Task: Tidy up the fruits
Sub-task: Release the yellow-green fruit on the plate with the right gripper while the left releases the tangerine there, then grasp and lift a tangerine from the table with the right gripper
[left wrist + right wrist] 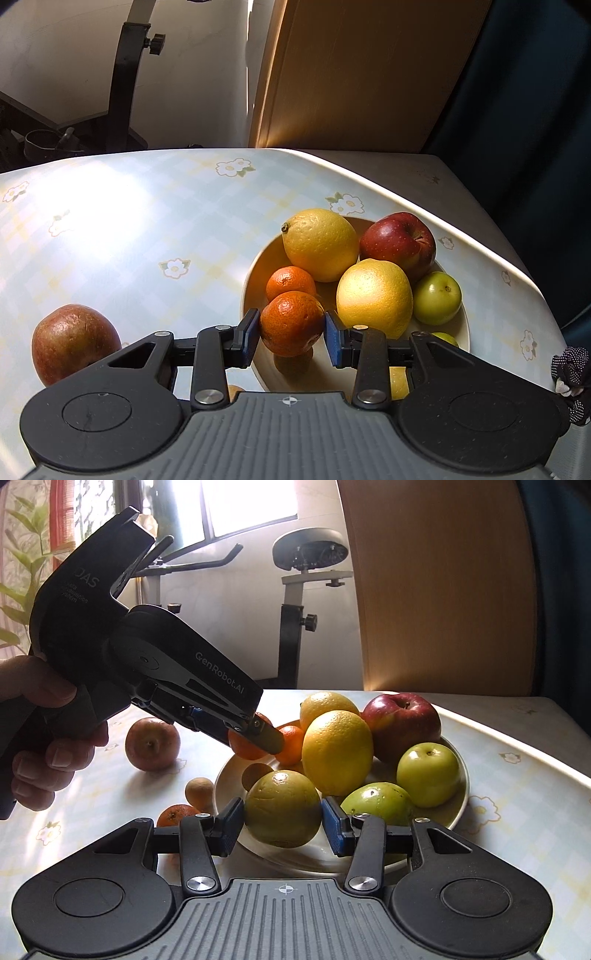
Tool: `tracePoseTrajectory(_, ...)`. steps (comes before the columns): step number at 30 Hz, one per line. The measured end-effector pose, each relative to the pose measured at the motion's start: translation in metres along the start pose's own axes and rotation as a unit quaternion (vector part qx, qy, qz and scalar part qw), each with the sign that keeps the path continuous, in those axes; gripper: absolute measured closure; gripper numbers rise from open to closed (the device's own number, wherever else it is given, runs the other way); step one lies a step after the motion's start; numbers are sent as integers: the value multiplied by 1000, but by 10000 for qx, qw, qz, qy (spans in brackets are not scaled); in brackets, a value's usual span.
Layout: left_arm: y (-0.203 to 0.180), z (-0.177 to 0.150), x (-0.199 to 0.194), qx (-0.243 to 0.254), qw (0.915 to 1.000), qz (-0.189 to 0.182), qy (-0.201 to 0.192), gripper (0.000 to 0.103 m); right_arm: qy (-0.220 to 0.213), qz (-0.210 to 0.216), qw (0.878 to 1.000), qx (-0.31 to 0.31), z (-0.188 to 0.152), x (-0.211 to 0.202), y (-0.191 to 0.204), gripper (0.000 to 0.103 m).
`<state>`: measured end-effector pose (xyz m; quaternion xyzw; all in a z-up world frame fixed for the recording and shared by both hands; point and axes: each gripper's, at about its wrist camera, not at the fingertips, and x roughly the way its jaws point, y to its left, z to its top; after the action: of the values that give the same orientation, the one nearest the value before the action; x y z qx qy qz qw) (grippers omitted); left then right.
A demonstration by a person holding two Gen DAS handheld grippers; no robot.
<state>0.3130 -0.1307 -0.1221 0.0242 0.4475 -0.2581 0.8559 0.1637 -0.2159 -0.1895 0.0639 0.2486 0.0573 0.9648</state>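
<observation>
A cream bowl [258, 266] holds two large yellow citrus fruits [320, 243], a red apple [399, 240], a green apple [437, 297] and a mandarin [290, 282]. My left gripper [291, 332] is shut on a second mandarin [291, 321], which hangs over the bowl's near left rim. In the right wrist view a hand carries that left gripper [258, 734] above the bowl [225, 775]. My right gripper [282, 819] is shut on a round green-yellow fruit [282, 806] above the bowl's near edge.
On the flowered tablecloth left of the bowl lie a reddish-brown apple [152, 744], a small brown fruit [199, 790] and a loose mandarin [177, 814]. Another green fruit [376, 801] sits in the bowl. An exercise bike [295, 590] and a wooden panel stand behind the table.
</observation>
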Motion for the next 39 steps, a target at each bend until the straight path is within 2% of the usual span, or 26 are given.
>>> tracePoseTrajectory(15, 10, 2, 4, -114, 9999, -44, -65, 62, -186, 103, 9997, 112, -3, -7, -4, 59)
tracePoseTrajectory(20, 13, -3, -9, -96, 9998, 23, -188, 62, -256, 172, 9993, 196, -4, -12, -8, 58)
tracePoseTrajectory(34, 29, -19, -44, -105, 9987, 307, -398, 62, -391, 29, 9989, 262, -6, -18, -10, 58)
tracePoseTrajectory(39, 38, -25, -61, -208, 9976, 346, -556, 62, -246, -109, 9994, 238, -3, -23, -4, 58)
